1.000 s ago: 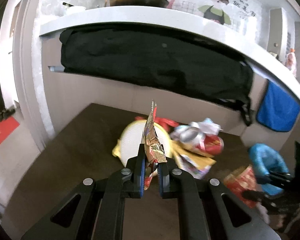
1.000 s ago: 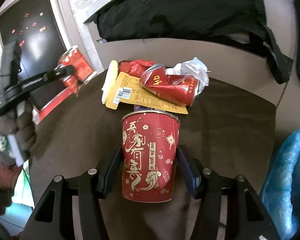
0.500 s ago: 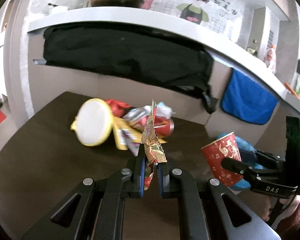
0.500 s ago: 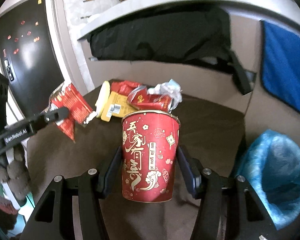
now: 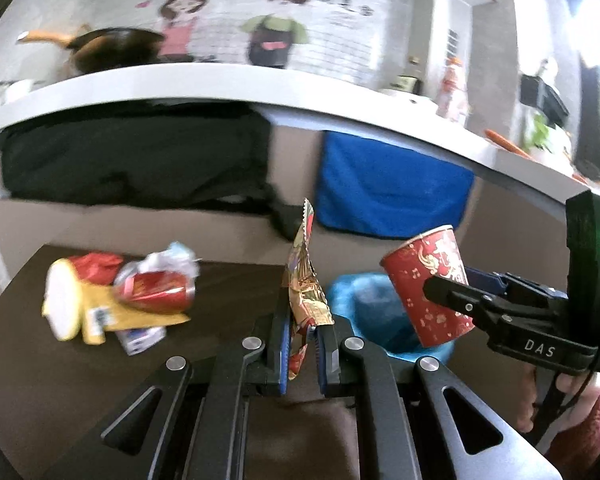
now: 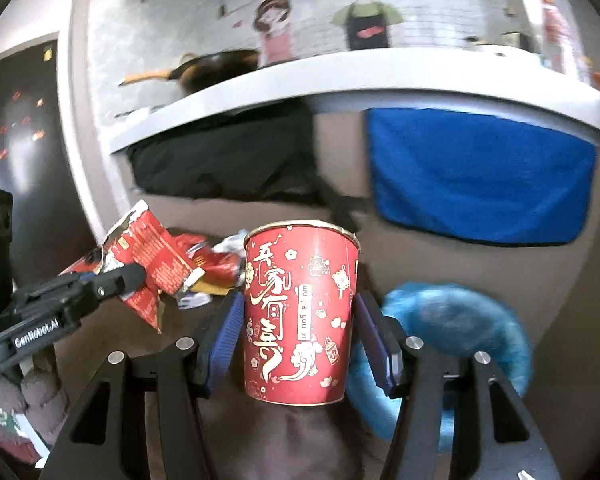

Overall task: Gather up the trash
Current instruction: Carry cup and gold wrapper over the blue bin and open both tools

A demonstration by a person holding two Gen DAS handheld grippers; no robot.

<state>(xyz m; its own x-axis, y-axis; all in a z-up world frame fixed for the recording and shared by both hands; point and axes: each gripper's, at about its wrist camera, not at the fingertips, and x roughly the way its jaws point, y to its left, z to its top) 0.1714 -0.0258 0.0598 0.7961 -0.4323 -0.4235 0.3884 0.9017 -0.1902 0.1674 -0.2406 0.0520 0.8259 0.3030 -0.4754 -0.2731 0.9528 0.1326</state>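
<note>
Two grippers, each carrying one piece of trash. The left gripper (image 5: 303, 350) is clamped on one foil wrapper (image 5: 305, 284), which stands up edge-on between its fingers. The right gripper (image 6: 296, 330) grasps one red cup (image 6: 300, 316), upright, pressed between its blue pads (image 6: 225, 334).

One blue-lined bin (image 5: 364, 304) sits beyond the tabletop (image 5: 228, 292) edge, just past both loads. One heap stays on the tabletop: a crushed can (image 5: 156, 290), a yellow packet (image 5: 140, 314) and a white lid (image 5: 60, 308).

Only the right view shows the wrapper's printed red face (image 6: 152, 256); only the left view shows the cup tilted above the bin.
</note>
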